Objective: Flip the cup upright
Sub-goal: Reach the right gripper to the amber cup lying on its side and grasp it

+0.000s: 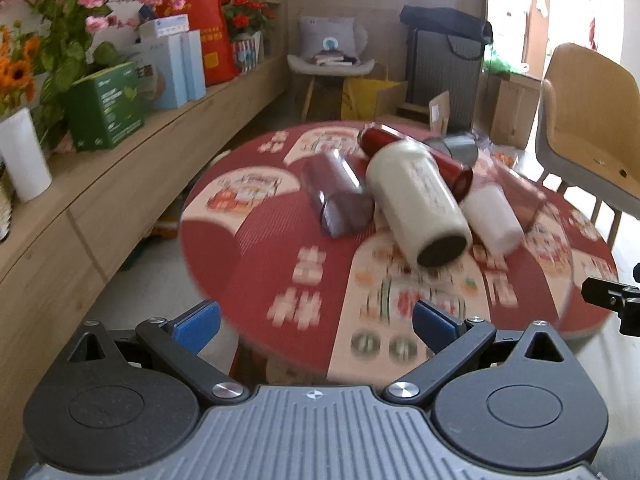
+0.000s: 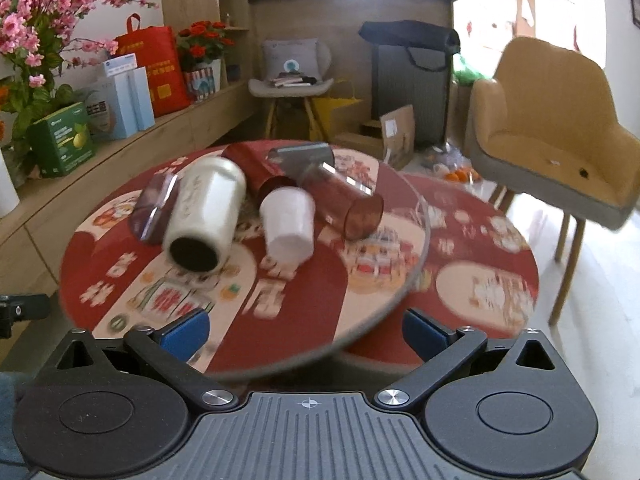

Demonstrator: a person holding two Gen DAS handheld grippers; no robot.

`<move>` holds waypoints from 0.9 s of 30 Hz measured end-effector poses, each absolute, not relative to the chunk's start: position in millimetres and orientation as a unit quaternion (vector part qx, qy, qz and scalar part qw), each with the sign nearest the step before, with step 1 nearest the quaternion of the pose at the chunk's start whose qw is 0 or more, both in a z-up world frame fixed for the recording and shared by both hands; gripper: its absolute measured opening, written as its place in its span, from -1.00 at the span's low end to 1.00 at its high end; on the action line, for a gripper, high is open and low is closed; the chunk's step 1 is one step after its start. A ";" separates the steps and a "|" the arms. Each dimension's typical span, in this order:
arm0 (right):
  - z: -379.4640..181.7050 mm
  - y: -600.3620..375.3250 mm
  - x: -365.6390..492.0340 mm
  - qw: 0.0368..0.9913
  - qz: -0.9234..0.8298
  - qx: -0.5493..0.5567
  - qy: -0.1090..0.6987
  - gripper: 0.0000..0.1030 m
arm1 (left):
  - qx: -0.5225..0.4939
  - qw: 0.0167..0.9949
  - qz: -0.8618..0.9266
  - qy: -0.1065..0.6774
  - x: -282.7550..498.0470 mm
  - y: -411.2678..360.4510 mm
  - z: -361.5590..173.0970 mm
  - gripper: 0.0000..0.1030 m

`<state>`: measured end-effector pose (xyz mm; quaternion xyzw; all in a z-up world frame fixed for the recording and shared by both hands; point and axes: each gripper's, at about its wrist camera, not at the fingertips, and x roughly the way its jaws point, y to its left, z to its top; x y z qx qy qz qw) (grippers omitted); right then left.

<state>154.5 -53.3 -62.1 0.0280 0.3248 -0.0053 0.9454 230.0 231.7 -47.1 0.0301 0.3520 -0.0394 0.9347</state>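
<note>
round red table [image 1: 248, 264], toppled cups [image 1: 420, 204]

Daylit interior, both wrist views; motion blur throughout.
Light entered from blown-out windows [image 1: 560, 8] at the upper right; the round table [image 1: 248, 264] and the cups [image 2: 208, 208] on it were smeared, its print unreadable. Gripper housings stayed sharp. Fisheye bending curved the shelf [image 1: 100, 200] and frame edges; corners were vignetted black.
</note>
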 end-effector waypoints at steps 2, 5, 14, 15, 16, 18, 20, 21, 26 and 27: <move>-65.9 -60.8 180.3 0.947 -0.013 0.009 0.321 0.87 | 0.028 0.939 -0.040 0.340 247.7 225.9 -50.2 1.00; -68.4 -74.3 217.9 0.949 -0.019 -0.014 0.313 0.83 | 0.019 0.942 -0.042 0.332 270.4 223.8 -57.8 1.00; -86.0 -99.5 327.4 0.939 0.008 -0.054 0.338 0.44 | -0.019 0.936 -0.044 0.349 291.8 245.6 -78.5 0.99; -87.1 -97.3 335.1 0.938 0.014 -0.060 0.342 0.44 | -0.026 0.936 -0.044 0.348 292.5 248.8 -78.4 1.00; -87.8 -94.8 341.9 0.936 0.021 -0.064 0.345 0.43 | -0.032 0.936 -0.044 0.348 293.2 251.6 -78.4 1.00; -91.5 -91.9 355.6 0.932 0.025 -0.068 0.355 0.42 | -0.042 0.934 -0.047 0.350 295.6 256.2 -79.0 0.99; -94.4 -89.1 365.4 0.926 0.033 -0.070 0.368 0.43 | -0.048 0.934 -0.047 0.351 295.6 259.8 -78.8 0.99; -96.6 -88.6 369.4 0.924 0.034 -0.072 0.373 0.43 | -0.049 0.934 -0.046 0.350 296.0 260.2 -78.6 0.99; -109.1 -91.0 375.7 0.917 0.038 -0.054 0.394 0.28 | -0.051 0.936 -0.051 0.345 294.0 260.4 -79.0 0.99; -109.2 -91.9 372.2 0.919 0.035 -0.053 0.390 0.22 | -0.050 0.935 -0.053 0.346 293.9 259.4 -79.3 0.99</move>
